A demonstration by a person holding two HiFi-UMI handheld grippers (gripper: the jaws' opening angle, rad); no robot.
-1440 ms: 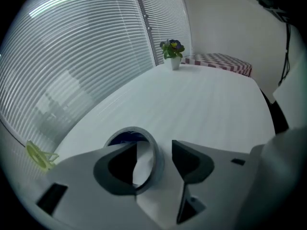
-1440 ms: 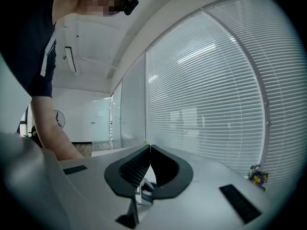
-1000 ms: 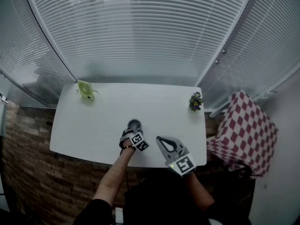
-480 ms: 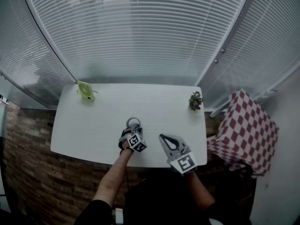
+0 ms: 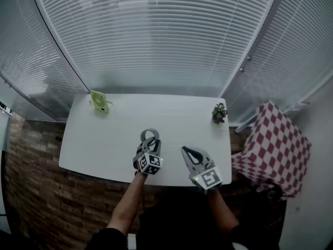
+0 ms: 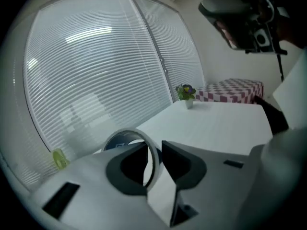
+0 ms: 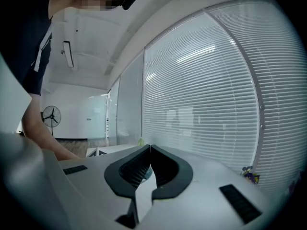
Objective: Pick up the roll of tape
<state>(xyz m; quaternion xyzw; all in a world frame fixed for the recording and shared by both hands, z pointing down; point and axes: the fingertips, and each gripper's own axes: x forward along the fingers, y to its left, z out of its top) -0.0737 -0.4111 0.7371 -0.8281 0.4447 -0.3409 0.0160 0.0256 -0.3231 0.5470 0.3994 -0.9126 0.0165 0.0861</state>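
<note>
Clamping the pale, thin roll of tape (image 6: 125, 132) by its band, my left gripper (image 5: 151, 140) holds the ring tilted above the near half of the white rectangular table (image 5: 99, 139), just below the centre of the head view; its jaws have just been closing onto it. My right gripper (image 5: 188, 151) sits to its right, lower centre, jaws pressed together on nothing.

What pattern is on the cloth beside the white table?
Red-and-white checks cover the cloth; it shows best in the head view.
</note>
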